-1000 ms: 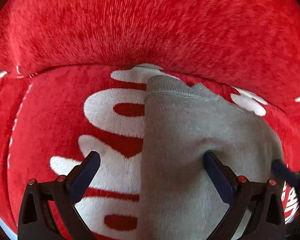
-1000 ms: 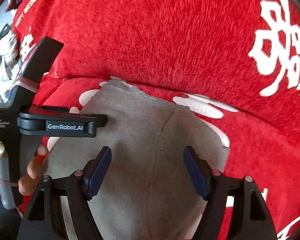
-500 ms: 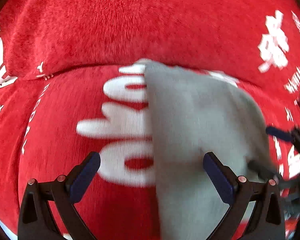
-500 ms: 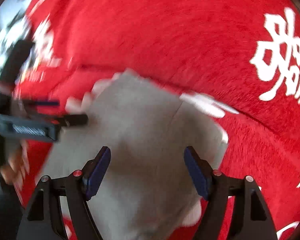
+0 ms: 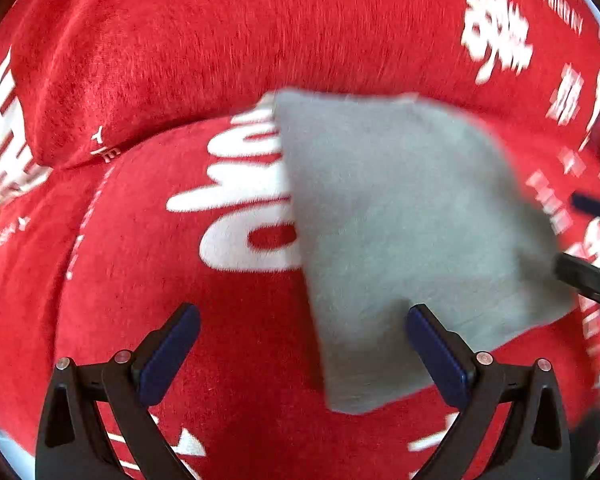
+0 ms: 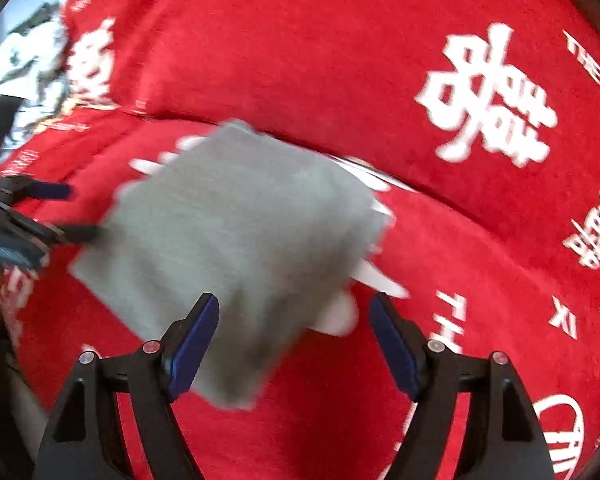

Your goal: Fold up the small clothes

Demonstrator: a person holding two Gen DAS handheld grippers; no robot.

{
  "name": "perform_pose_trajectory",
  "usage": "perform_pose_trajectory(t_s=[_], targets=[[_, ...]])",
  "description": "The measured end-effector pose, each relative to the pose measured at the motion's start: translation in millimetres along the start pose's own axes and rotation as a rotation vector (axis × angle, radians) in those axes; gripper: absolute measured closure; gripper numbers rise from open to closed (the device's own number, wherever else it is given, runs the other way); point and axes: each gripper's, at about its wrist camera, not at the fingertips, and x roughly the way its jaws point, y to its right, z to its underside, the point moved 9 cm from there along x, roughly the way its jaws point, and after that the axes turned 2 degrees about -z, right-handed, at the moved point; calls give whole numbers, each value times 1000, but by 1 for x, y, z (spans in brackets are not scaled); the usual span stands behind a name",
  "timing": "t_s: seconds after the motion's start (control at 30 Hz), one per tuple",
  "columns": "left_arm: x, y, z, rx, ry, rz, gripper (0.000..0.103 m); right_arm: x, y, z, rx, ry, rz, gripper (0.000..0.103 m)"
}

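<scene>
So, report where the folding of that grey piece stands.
Done: the grey garment lies folded into a compact block on the red cover. In hand: nothing; the left tool and right tool are open above it. Left: other clothes wait at the far edge.

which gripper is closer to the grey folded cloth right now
Hard to separate. The left gripper straddles the grey cloth's left edge; the right gripper straddles its right corner. Both stand open, gripping nothing.
</scene>
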Motion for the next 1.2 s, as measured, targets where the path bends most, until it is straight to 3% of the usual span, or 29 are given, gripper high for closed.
perform_pose_trajectory(t_s=[0.03, 0.17, 0.23, 0.3, 0.4, 0.47, 0.6, 0.7, 0.77, 0.87, 1.03, 1.17, 1.2], targets=[[11, -3, 9, 2, -31, -22, 0, 4, -9, 4, -28, -20, -2, 23], [7, -18, 29, -79, -49, 66, 0, 32, -1, 42, -100, -148, 131, 23], [-4, -28, 34, -63, -38, 68, 0, 21, 18, 55, 70, -126, 17, 23], [-16, -40, 34, -48, -10, 37, 0, 4, 33, 62, 182, -111, -37, 23], [-23, -55, 22, -87, 7, 71, 0, -25, 55, 65, 222, -50, -30, 22], [-20, -64, 8, -166, -17, 107, 0, -33, 72, 62, 272, -21, -31, 22], [-1, -51, -27, -276, -75, 231, 0, -17, 101, 45, 485, 12, -119, 21], [13, -30, -46, -296, -106, 247, 0, 13, 99, 32, 633, -12, -266, 20], [20, -12, -57, -260, -113, 254, 0, 35, 94, 22, 680, -41, -312, 20], [39, 7, -64, -228, -150, 247, 0, 57, 82, 10, 688, -77, -343, 20], [63, 18, -67, -291, -188, 331, 0, 89, 71, -5, 683, -128, -385, 18], [71, 23, -71, -296, -164, 348, 0, 99, 66, -20, 613, -78, -342, 15], [70, 26, -73, -277, -150, 346, 8, 100, 64, -23, 599, -62, -329, 17]])
